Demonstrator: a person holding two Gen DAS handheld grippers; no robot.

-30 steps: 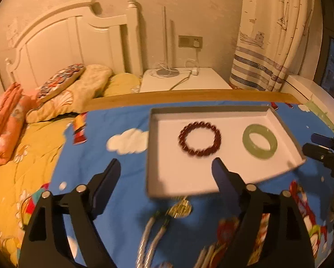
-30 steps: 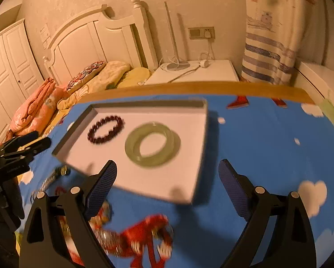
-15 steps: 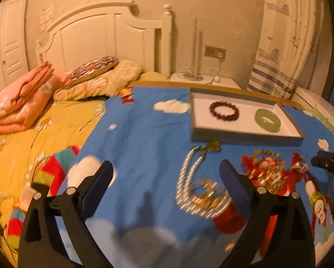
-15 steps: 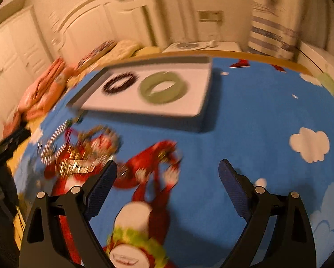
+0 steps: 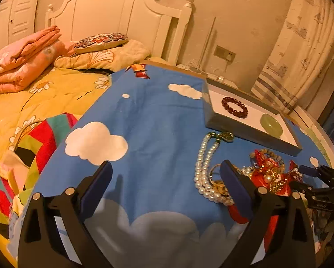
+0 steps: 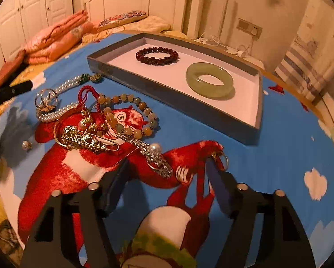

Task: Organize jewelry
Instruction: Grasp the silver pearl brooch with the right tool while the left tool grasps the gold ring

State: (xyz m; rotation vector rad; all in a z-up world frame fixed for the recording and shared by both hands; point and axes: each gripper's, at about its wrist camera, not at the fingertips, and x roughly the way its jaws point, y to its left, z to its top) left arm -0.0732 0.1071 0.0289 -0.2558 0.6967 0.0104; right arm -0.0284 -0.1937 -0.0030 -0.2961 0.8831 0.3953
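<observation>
The step in hand looks like picking the next piece from the loose pile to carry into the tray (image 6: 234,120), which sits in the upper middle of the right wrist view and already holds a dark red bead bracelet (image 6: 157,55) and a green jade bangle (image 6: 209,82).

The right gripper (image 6: 167,174) hangs low over the pile, its jaws closing with a silver rhinestone brooch (image 6: 155,156) lying between them; the pads do not yet press on it. The next move calls for settling lower so the pads bracket the brooch alone.

The left gripper (image 5: 165,178) has its jaws released wide over bare blue cloth (image 5: 144,134), holding nothing.

Crowding the brooch are a gold safety-pin brooch (image 6: 86,139), an amber bead bracelet (image 6: 131,116) and a pearl necklace (image 5: 203,169); these could snag.
</observation>
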